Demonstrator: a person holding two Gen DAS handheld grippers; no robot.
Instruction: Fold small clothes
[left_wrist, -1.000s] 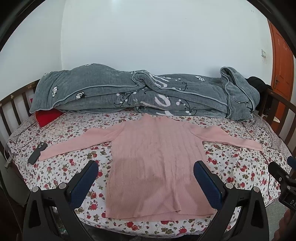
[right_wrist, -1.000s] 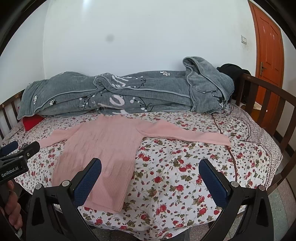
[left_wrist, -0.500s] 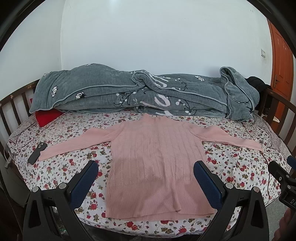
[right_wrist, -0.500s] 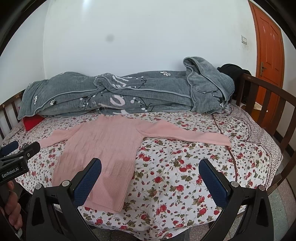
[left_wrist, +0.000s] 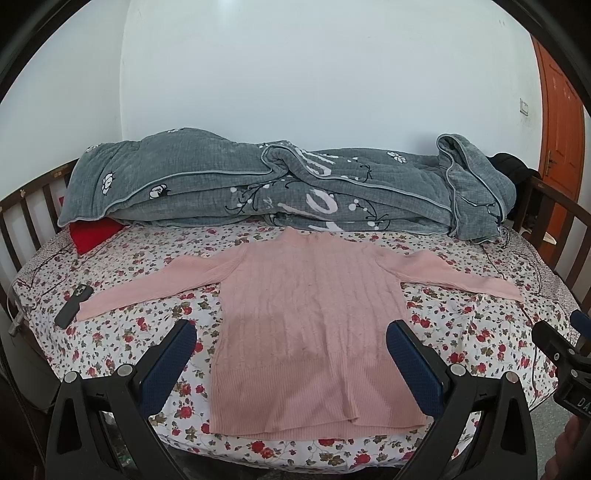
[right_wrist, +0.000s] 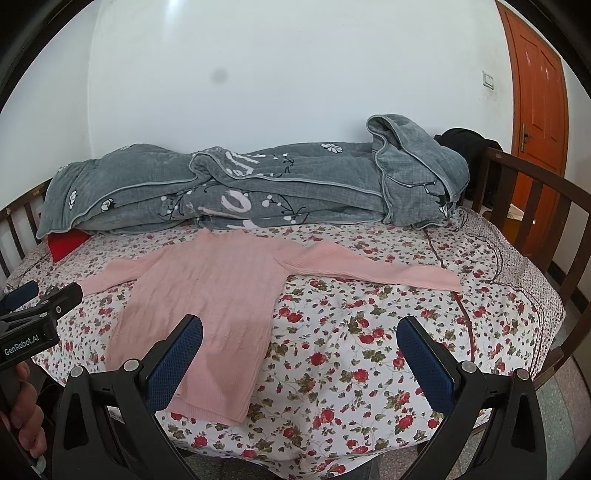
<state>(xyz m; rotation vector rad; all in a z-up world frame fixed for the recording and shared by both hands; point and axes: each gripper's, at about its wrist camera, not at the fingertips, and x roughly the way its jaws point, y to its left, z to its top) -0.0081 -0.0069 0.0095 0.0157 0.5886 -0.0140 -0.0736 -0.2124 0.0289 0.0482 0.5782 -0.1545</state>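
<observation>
A pink knitted sweater (left_wrist: 310, 317) lies flat on the floral bedsheet (left_wrist: 122, 339), front up, both sleeves spread out sideways, hem towards me. It also shows in the right wrist view (right_wrist: 207, 302). My left gripper (left_wrist: 291, 354) is open and empty, held above the hem end of the sweater. My right gripper (right_wrist: 301, 350) is open and empty, over the sheet just right of the sweater's body. The right sleeve cuff (right_wrist: 439, 280) lies far right.
A rolled grey quilt (left_wrist: 280, 188) lies along the back of the bed. A red cushion (left_wrist: 94, 232) sits back left. A dark phone (left_wrist: 74, 304) lies by the left cuff. Wooden rails (right_wrist: 532, 210) edge the bed; an orange door (right_wrist: 539, 96) is at right.
</observation>
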